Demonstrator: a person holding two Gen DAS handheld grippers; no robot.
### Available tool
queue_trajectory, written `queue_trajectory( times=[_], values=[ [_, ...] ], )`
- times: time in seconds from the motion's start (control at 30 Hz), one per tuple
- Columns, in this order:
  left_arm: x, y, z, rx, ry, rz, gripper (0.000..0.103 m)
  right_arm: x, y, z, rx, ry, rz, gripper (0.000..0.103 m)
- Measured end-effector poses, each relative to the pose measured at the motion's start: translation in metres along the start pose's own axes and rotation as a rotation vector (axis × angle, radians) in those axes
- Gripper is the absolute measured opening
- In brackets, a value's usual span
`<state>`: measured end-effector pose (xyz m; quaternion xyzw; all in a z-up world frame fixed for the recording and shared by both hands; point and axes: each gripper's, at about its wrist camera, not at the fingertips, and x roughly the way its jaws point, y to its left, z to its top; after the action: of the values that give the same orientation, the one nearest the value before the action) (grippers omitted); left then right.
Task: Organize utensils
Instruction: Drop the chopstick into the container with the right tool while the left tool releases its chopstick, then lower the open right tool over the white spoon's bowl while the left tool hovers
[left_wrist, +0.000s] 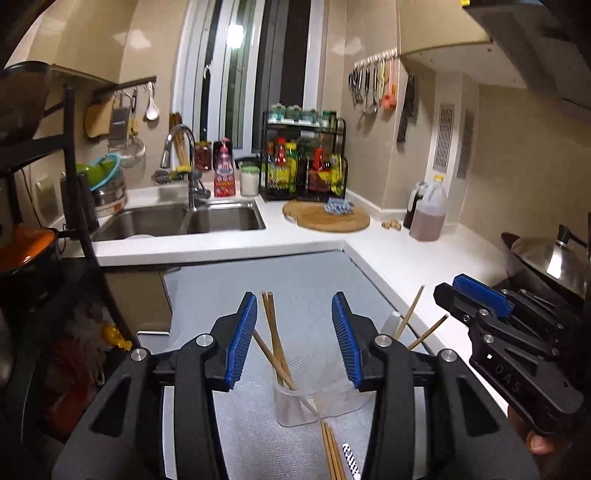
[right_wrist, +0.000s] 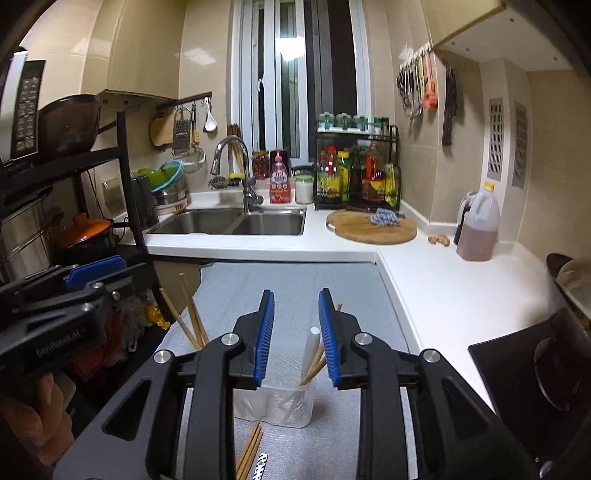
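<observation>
- We counted two grippers, a left gripper and a right gripper.
- We saw one clear holder.
- We made out three chopsticks standing on one side.
- We found one double sink, one cutting board.

Home kitchen, double sink, spice rack, hanging utensils

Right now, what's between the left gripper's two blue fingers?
Wooden chopsticks leaning in the clear holder stand between the left gripper's fingers, seen in the left wrist view.
</observation>
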<state>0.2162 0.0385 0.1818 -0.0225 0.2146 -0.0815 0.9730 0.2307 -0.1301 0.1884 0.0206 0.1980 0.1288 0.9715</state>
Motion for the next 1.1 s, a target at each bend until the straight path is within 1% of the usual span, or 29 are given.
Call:
queue_trajectory(
  times=[0.13, 0.17, 0.2, 0.23, 0.27, 0.37, 0.47, 0.57, 0.77, 0.87, 0.97, 1.07, 1.1],
  values=[
    [-0.035, 0.001, -0.010, -0.019, -0.048, 0.013, 0.043, -0.042, -0.006, -0.004, 0.014, -0.069, 0.001, 0.026],
    [-0.045, 0.001, -0.017, -0.022, -0.056, 0.012, 0.043, -0.054, -0.008, -0.008, 0.021, -0.084, 0.001, 0.028],
    [-0.050, 0.000, -0.022, -0.022, -0.058, 0.014, 0.043, -0.064, -0.009, -0.013, 0.028, -0.096, 0.001, 0.032],
    [-0.058, -0.001, -0.031, -0.023, -0.060, 0.018, 0.043, -0.072, -0.010, -0.018, 0.032, -0.104, 0.001, 0.035],
    [-0.063, -0.002, -0.039, -0.023, -0.058, 0.021, 0.043, -0.081, -0.011, -0.025, 0.030, -0.108, -0.002, 0.040],
    [-0.076, -0.006, -0.071, -0.029, -0.043, 0.039, 0.043, -0.099, -0.012, -0.049, 0.023, -0.113, -0.024, 0.041],
    [-0.081, -0.010, -0.107, -0.026, -0.008, 0.038, 0.043, -0.107, -0.017, -0.073, 0.060, -0.092, -0.024, 0.041],
    [-0.083, -0.013, -0.141, -0.019, 0.029, 0.035, 0.043, -0.112, -0.019, -0.104, 0.083, -0.066, -0.051, 0.041],
    [-0.086, -0.018, -0.200, -0.010, 0.040, 0.049, 0.043, -0.112, -0.035, -0.163, 0.148, 0.014, -0.072, 0.040],
    [-0.084, -0.019, -0.218, -0.022, 0.056, 0.044, 0.043, -0.112, -0.041, -0.189, 0.176, 0.045, -0.075, 0.039],
    [-0.079, -0.018, -0.226, -0.011, 0.060, 0.061, 0.042, -0.112, -0.045, -0.209, 0.204, 0.066, -0.076, 0.037],
    [-0.078, -0.014, -0.228, -0.026, 0.066, 0.062, 0.041, -0.109, -0.045, -0.223, 0.208, 0.089, -0.076, 0.030],
    [-0.078, -0.014, -0.229, -0.025, 0.064, 0.068, 0.041, -0.108, -0.046, -0.227, 0.213, 0.097, -0.073, 0.026]
  ],
)
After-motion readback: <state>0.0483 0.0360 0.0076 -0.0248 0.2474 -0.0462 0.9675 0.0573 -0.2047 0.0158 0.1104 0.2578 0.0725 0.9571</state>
